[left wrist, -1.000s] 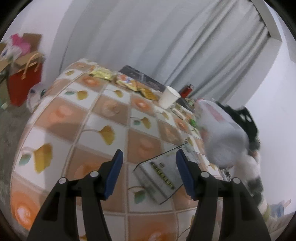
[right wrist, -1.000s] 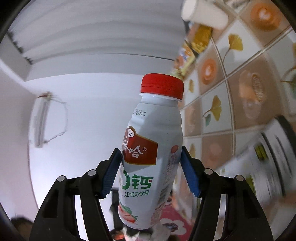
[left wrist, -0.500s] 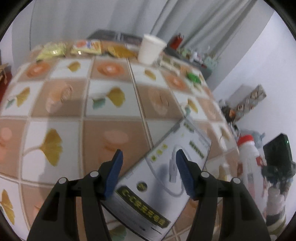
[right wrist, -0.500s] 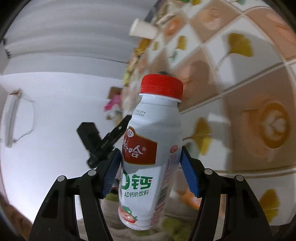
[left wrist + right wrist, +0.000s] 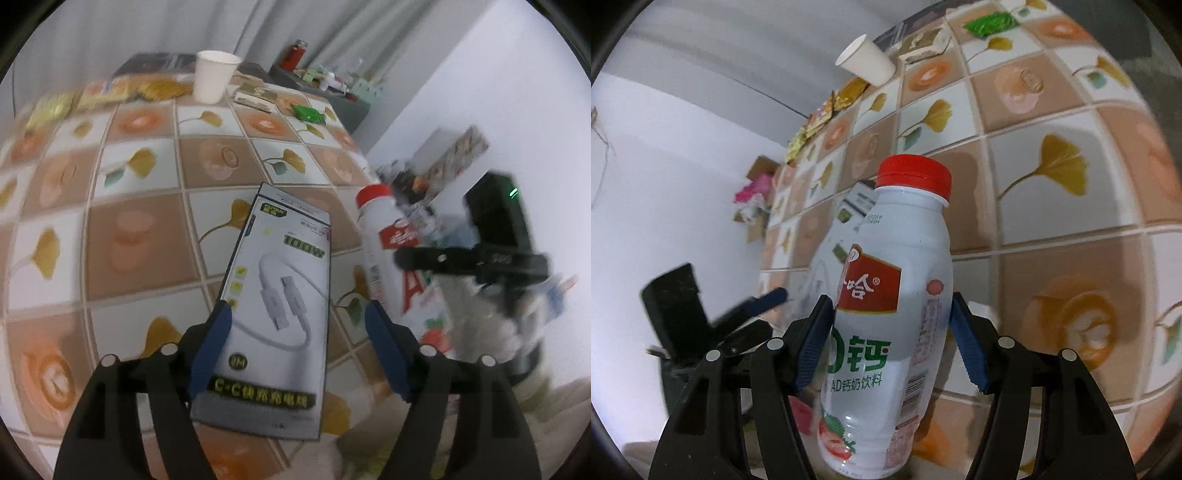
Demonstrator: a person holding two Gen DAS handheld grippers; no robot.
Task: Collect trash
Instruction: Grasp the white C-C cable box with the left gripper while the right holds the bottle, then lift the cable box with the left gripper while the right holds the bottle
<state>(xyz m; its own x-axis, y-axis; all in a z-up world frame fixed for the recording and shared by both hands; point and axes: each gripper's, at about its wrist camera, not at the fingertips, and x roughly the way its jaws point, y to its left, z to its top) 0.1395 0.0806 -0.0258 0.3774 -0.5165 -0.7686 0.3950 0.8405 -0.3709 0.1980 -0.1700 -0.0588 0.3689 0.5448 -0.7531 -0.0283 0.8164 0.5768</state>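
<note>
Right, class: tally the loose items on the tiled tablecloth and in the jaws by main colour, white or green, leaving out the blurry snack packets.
White: 3, paper cup, cable box, red-capped plastic drink bottle.
Green: 1, crumpled wrapper.
Total: 4.

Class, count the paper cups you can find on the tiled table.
1. A white paper cup stands upright near the table's far edge, beside the snack packets; the right wrist view shows the same cup. Others could be hidden outside these views.

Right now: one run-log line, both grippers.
left gripper: jaws just opening over cable box | right gripper: shut on milk bottle
</note>
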